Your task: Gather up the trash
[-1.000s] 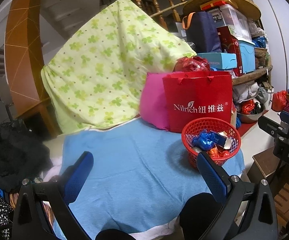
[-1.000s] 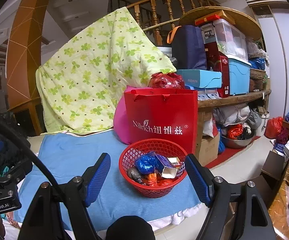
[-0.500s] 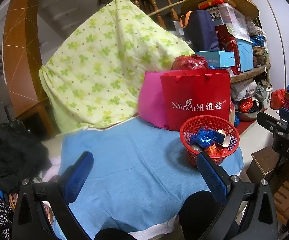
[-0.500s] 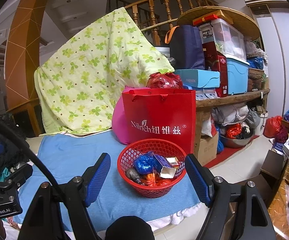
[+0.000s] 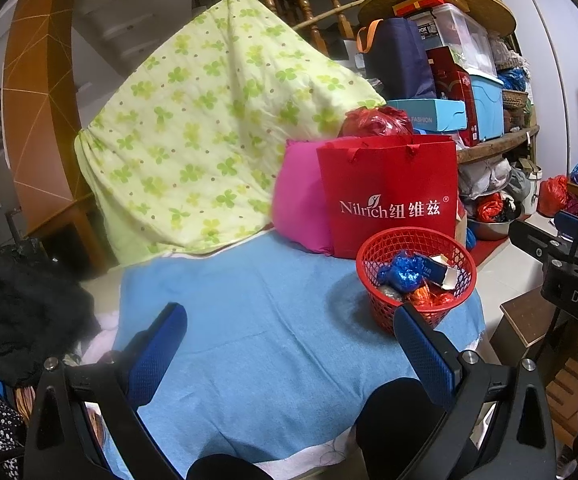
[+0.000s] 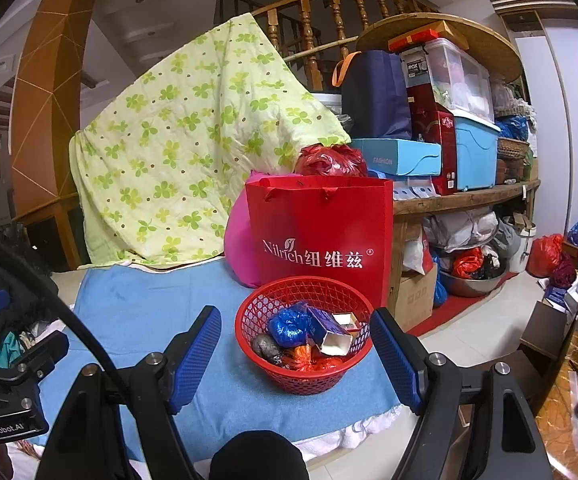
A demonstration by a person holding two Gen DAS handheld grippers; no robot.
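On the blue cloth (image 6: 137,312), lower centre, your trash-filled red basket (image 6: 305,376) sits between your right claw's (image 6: 295,344) spread, empty jaws (left claw (image 5: 289,344) likewise apart), so collecting looks nearly finished.

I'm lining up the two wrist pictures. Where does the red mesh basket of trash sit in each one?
Left wrist: red mesh basket right of centre, just above the right finger's tip.
Right wrist: the basket low in the centre, between the two blue fingers.
Shared landmark: the red Nilrich bag stands right behind it.
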